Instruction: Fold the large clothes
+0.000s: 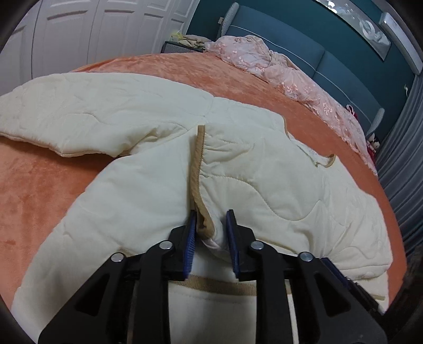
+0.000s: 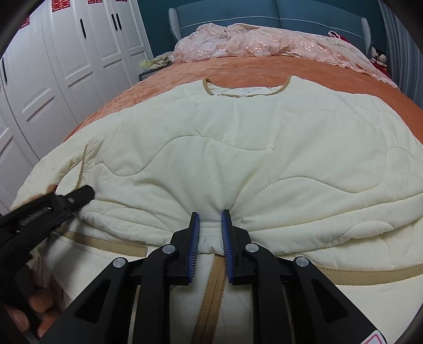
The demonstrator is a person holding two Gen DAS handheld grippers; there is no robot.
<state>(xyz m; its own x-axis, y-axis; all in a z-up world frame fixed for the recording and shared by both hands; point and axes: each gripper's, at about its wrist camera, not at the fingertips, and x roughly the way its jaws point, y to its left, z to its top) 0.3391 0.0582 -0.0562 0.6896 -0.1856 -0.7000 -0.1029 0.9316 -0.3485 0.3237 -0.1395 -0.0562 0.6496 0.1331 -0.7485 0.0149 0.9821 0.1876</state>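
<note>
A cream quilted jacket (image 2: 238, 132) with tan trim lies spread on the orange bed cover (image 2: 251, 68), collar at the far side, with its lower part folded up over the body. My right gripper (image 2: 210, 214) is shut on a bunched pinch of the folded edge, and puckers radiate from its pads. My left gripper (image 1: 211, 214) stands open around a tan-trimmed edge of the jacket (image 1: 264, 172); the fabric lies loose between its jaws. In the right wrist view the left gripper (image 2: 88, 193) reaches in from the left, resting on the jacket's left side, with a hand below it.
A pink lace cloth (image 2: 251, 42) lies heaped along the blue headboard (image 2: 264, 13). White wardrobe doors (image 2: 66, 66) stand to the left of the bed. One sleeve (image 1: 79, 105) stretches out to the left over the bed cover (image 1: 39, 190).
</note>
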